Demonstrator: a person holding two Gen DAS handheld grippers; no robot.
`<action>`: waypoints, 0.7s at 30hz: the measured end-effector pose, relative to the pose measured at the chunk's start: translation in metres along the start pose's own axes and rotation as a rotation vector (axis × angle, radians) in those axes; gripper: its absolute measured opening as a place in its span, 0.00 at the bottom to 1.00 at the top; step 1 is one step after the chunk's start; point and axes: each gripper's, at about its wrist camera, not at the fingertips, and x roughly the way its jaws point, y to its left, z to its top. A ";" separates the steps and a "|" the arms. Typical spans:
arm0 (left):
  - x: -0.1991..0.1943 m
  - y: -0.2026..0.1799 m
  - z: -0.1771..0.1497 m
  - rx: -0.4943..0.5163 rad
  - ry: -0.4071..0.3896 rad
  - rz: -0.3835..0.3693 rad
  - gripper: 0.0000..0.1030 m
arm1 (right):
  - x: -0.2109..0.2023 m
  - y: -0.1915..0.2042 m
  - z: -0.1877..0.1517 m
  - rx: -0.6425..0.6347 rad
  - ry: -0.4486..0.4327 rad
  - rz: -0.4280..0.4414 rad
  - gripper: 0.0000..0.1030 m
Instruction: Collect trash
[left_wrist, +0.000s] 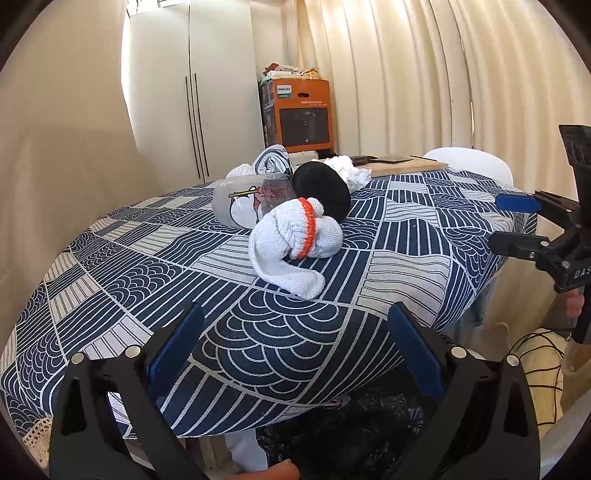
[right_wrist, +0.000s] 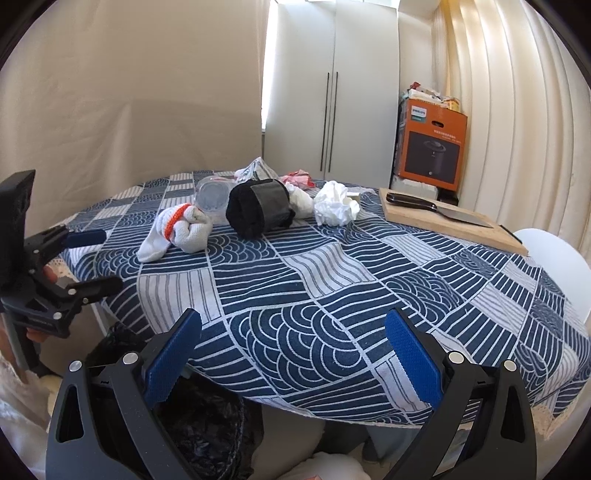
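Both claws hang wide apart and empty at the table's near edge. The balled white sock (left_wrist: 295, 236) lies straight ahead of the left gripper (left_wrist: 295, 354), its loose tail trailing back toward it. From the right gripper (right_wrist: 293, 354) the same sock sits ahead and well to the left, so the left looks nearer.

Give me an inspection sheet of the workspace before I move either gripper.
Surface: table under blue patterned tablecloth.
Job's things: crumpled tissue, clear plastic cup on its side, red wrapper.
Clutter: white sock bundle, black sock roll, knife on cutting board.
Grippers: left gripper and right gripper open, empty, at near edge.
Cables: black cable on the floor.
Surroundings: black-lined bin below edge, orange box, white chair.
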 end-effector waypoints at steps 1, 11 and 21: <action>0.000 0.000 0.000 -0.001 -0.001 -0.002 0.94 | 0.001 0.001 0.000 -0.004 0.001 -0.009 0.93; -0.006 0.005 0.011 -0.010 -0.027 -0.028 0.94 | 0.008 0.001 0.002 0.015 0.012 -0.024 0.93; -0.009 0.007 0.017 -0.021 -0.033 -0.040 0.94 | 0.018 -0.004 0.002 0.011 0.024 -0.044 0.93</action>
